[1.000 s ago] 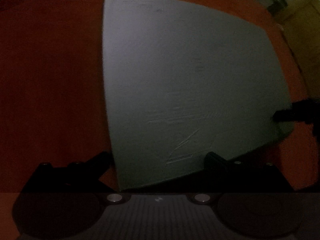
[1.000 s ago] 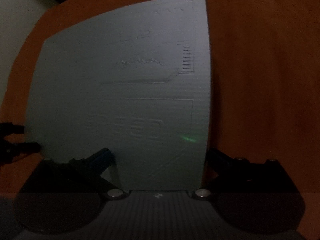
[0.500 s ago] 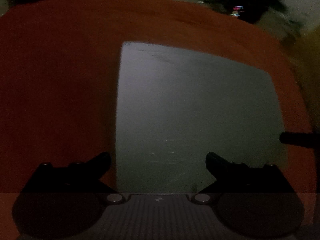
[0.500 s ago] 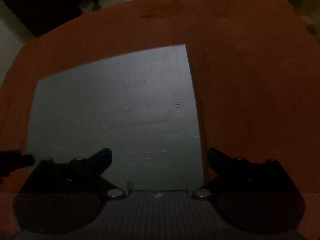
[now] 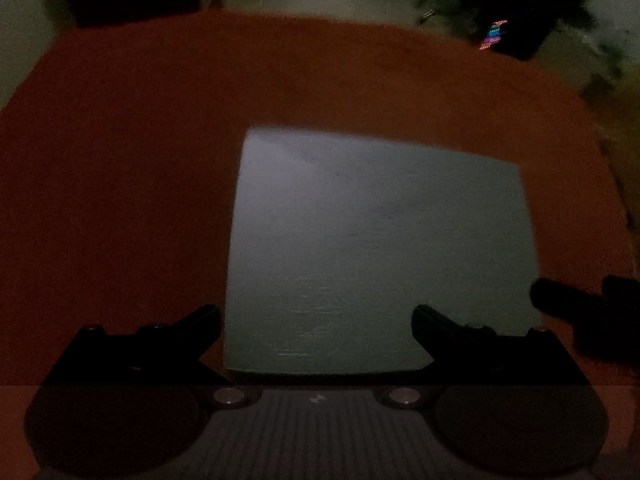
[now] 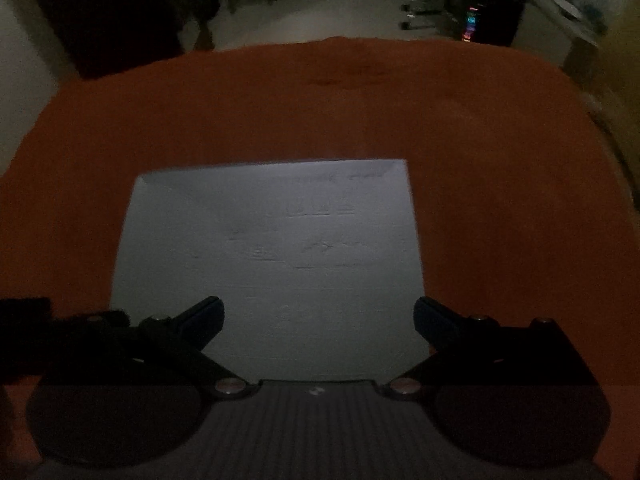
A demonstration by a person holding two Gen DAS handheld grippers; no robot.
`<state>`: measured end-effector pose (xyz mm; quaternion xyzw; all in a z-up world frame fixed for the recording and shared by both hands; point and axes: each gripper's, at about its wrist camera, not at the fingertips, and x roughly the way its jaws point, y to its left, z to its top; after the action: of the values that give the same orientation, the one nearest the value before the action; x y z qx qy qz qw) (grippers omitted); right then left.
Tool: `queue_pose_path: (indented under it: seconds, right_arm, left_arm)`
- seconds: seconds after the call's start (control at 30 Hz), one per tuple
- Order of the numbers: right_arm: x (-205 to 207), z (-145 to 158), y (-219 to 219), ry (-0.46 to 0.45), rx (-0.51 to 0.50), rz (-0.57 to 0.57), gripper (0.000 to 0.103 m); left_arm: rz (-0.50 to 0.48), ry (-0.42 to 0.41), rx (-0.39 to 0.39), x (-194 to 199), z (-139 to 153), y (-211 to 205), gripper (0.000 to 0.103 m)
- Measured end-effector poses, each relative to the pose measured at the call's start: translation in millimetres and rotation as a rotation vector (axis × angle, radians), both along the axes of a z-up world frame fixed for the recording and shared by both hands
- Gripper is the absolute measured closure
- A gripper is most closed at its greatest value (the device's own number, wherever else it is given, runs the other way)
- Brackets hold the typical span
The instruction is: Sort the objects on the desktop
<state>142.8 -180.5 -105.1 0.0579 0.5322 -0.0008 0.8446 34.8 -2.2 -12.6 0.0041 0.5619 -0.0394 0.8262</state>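
Note:
A flat pale grey board (image 5: 380,248) with faint embossed marks lies on the orange table cloth (image 5: 120,200); it also shows in the right wrist view (image 6: 272,264). My left gripper (image 5: 316,320) is open and empty, held above the board's near edge. My right gripper (image 6: 318,314) is open and empty, above the board's near part. The right gripper's dark fingers show at the right edge of the left wrist view (image 5: 560,300). The left gripper shows at the left edge of the right wrist view (image 6: 60,320).
The orange cloth (image 6: 500,160) covers the whole table and ends at a far edge. Beyond it is a dim room with dark furniture (image 6: 100,12) and a small coloured light (image 6: 470,24). The scene is very dark.
Both grippers have pulled up and back from the board, so it looks smaller and the table's far edge and the room have come into view. Both stay open.

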Motion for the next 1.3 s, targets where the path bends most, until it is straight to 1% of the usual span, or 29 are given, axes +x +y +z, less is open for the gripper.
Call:
queue_pose_path:
  seconds: [0.07,0.13,0.2,0.27,0.37,0.43,0.5,0.53,0.6,0.7,0.83,1.0,1.03,1.1,1.23,1.3]
  right_arm:
    - [-17.4,10.3,-1.6,-0.013,0.017,-0.032,0.0]
    - [-38.4,19.4,1.2,-0.032,0.025,-0.052,0.0]
    - [-52.5,21.3,5.0,-0.051,0.023,-0.05,0.0]
    - [-53.1,17.0,12.7,-0.012,-0.019,-0.034,0.0]
    - [-61.2,14.8,21.3,-0.006,-0.036,-0.02,0.0]
    - [-66.6,13.3,27.0,-0.002,-0.047,-0.01,0.0]
    - [-67.1,5.8,28.4,0.04,-0.012,-0.02,0.0]
    - [-67.7,4.9,29.3,0.033,-0.021,-0.015,0.0]
    - [-68.8,3.2,31.0,0.017,-0.04,-0.004,0.0]
    - [-66.8,-3.3,28.3,0.051,-0.046,-0.014,0.0]
    - [-61.4,-9.7,27.1,0.09,-0.058,-0.014,0.0]
    - [-61.1,-14.2,28.5,0.106,-0.063,-0.009,0.0]
    - [-61.2,-14.8,28.6,0.106,-0.062,-0.008,0.0]
    - [-61.4,-15.8,28.8,0.107,-0.06,-0.008,0.0]
    - [-61.9,-17.8,29.2,0.109,-0.056,-0.008,0.0]
    - [-62.2,-18.9,29.4,0.11,-0.054,-0.008,0.0]
  left_arm:
    - [-0.009,-0.031,0.025,-21.3,8.6,-0.1,0.0]
    - [-0.019,-0.053,0.066,-38.4,9.0,0.5,0.0]
    - [-0.074,-0.078,0.106,-51.4,15.0,-5.1,0.001]
    - [-0.138,-0.116,0.146,-63.6,27.3,-14.0,0.0]
    - [-0.085,-0.152,0.136,-88.4,34.8,-5.0,0.0]
    - [-0.068,-0.123,0.085,-88.2,33.1,0.1,0.0]
    - [-0.023,-0.099,0.079,-89.1,28.1,2.2,0.0]
    - [0.001,-0.084,0.076,-89.4,25.5,2.8,0.0]
    - [-0.008,-0.063,0.067,-85.0,18.0,1.3,0.0]
    - [-0.033,-0.039,0.072,-79.3,3.7,-0.5,0.001]
    - [-0.015,-0.027,0.068,-75.2,4.2,1.1,0.001]
    - [-0.002,-0.012,0.068,-69.2,4.6,1.7,0.0]
    - [-0.01,-0.012,0.075,-72.5,5.4,-1.7,0.0]
    - [-0.014,-0.01,0.075,-75.8,-7.9,-2.3,0.0]
    - [-0.013,0.006,0.074,-76.6,-9.9,-3.2,0.0]
    - [-0.008,0.01,0.075,-85.5,-3.5,-0.3,0.0]
